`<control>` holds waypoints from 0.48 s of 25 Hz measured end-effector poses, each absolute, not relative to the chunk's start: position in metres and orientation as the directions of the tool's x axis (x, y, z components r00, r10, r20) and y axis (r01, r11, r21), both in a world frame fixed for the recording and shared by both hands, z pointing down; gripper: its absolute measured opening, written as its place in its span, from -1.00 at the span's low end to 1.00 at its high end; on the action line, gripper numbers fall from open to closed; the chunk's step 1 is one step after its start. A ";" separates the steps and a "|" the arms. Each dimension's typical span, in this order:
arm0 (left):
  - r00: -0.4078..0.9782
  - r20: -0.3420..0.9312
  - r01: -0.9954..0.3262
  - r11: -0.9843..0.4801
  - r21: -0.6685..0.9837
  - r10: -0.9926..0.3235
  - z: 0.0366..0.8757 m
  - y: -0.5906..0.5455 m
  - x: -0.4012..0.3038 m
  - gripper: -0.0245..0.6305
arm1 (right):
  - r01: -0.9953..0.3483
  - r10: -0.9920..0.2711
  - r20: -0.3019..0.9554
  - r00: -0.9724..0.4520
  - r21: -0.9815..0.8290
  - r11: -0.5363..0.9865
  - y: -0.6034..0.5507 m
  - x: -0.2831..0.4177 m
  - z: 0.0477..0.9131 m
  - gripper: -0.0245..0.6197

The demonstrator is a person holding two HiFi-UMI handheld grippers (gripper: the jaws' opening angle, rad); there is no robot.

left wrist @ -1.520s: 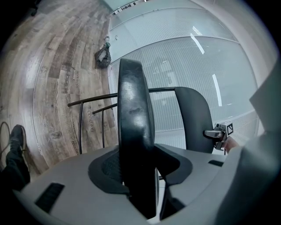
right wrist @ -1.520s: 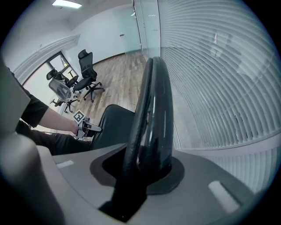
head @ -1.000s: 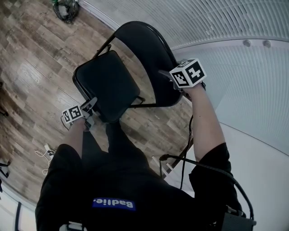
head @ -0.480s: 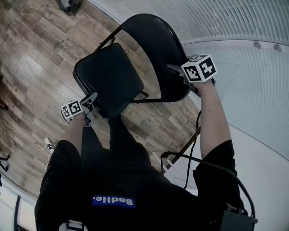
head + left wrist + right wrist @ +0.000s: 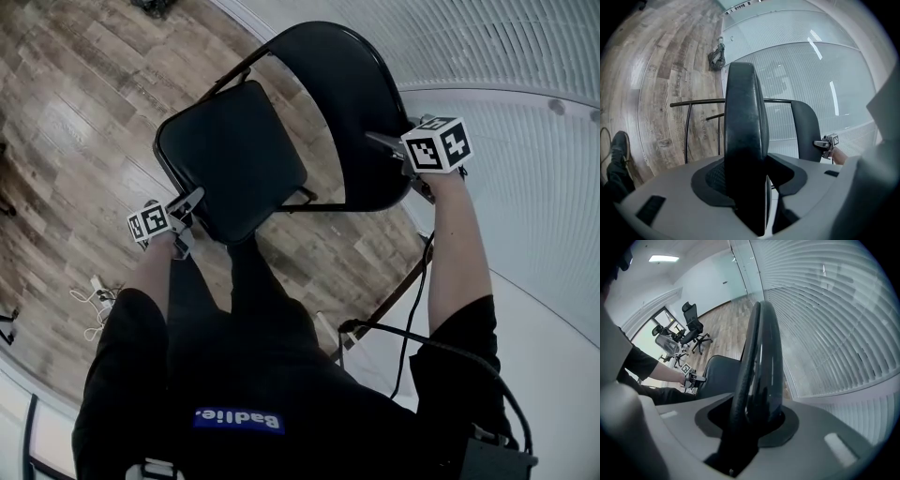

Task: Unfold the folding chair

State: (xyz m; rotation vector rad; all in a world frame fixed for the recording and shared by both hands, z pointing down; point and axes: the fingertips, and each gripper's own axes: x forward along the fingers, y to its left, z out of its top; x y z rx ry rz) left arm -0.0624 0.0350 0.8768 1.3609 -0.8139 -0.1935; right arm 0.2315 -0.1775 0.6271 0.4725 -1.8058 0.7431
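Observation:
The black folding chair stands partly opened on the wood floor, its padded seat (image 5: 230, 155) angled out from the curved backrest (image 5: 347, 103). My left gripper (image 5: 192, 211) is shut on the seat's near edge. In the left gripper view the seat (image 5: 743, 117) fills the gap between the jaws, which have just been opening a little around it. My right gripper (image 5: 380, 142) is shut on the backrest's top rim. The rim (image 5: 761, 348) runs between those jaws, which have also just widened slightly. Each gripper view shows the other gripper: the right gripper (image 5: 824, 143) and the left gripper (image 5: 696, 378).
A ribbed glass wall (image 5: 506, 56) curves close behind the chair. A tangle of cables (image 5: 94, 305) lies on the floor at the left, and a dark bundle (image 5: 717, 55) sits by the wall. Office chairs (image 5: 691, 329) stand far off. The person's legs are right below the seat.
Both hands have sunk with the chair. The seat has swung further out from the backrest, and the right gripper has shifted right in the head view.

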 end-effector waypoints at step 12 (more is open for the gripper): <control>0.731 0.395 -0.311 0.244 0.919 -0.556 0.887 0.045 -0.072 -0.29 | -0.636 0.052 0.930 -0.363 -0.288 0.716 -0.177 0.230 0.635 -0.52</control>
